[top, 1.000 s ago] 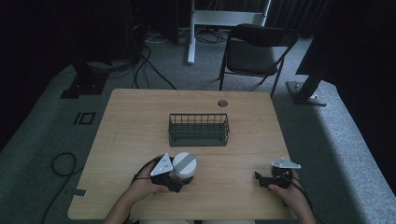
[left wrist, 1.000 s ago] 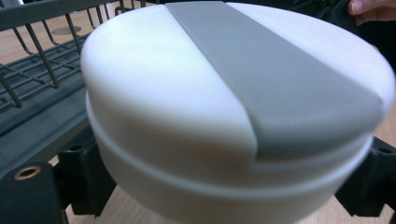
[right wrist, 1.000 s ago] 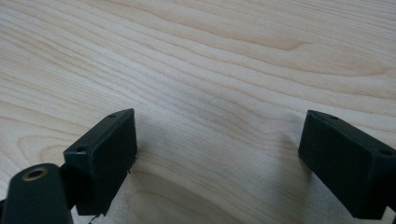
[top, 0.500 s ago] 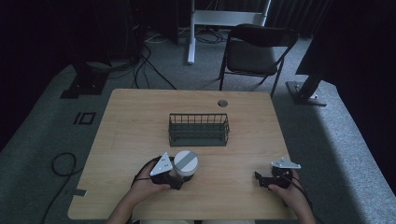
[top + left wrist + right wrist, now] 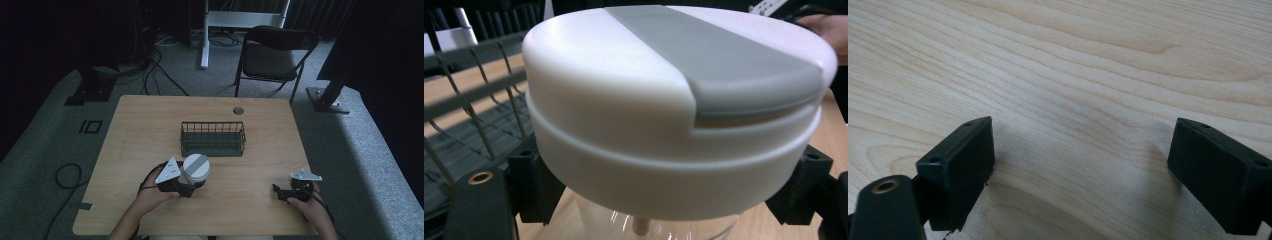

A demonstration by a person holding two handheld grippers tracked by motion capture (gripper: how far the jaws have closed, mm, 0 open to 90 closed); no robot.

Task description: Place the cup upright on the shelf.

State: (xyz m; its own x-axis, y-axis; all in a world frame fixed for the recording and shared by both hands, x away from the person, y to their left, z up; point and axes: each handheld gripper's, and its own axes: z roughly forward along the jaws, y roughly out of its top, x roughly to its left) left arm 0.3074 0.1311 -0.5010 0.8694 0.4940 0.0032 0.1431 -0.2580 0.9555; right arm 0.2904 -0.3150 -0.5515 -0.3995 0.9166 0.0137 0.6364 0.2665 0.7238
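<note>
A clear jar with a white lid crossed by a grey band (image 5: 196,168) (image 5: 674,95) stands upright near the table's front left. My left gripper (image 5: 192,186) (image 5: 664,192) is shut on the jar just below its lid, one black jaw on each side. Near the front right edge of the wooden table (image 5: 150,125), my right gripper (image 5: 278,192) (image 5: 1088,172) rests open, its jaws wide apart with only bare wood (image 5: 1073,60) between them.
A dark wire basket (image 5: 213,138) (image 5: 459,100) sits in the middle of the table, just behind the jar. A round cable hole (image 5: 238,110) lies near the far edge. A folding chair (image 5: 274,55) stands on the floor beyond.
The jar and my left gripper have shifted very slightly; the right gripper has stayed in place.
</note>
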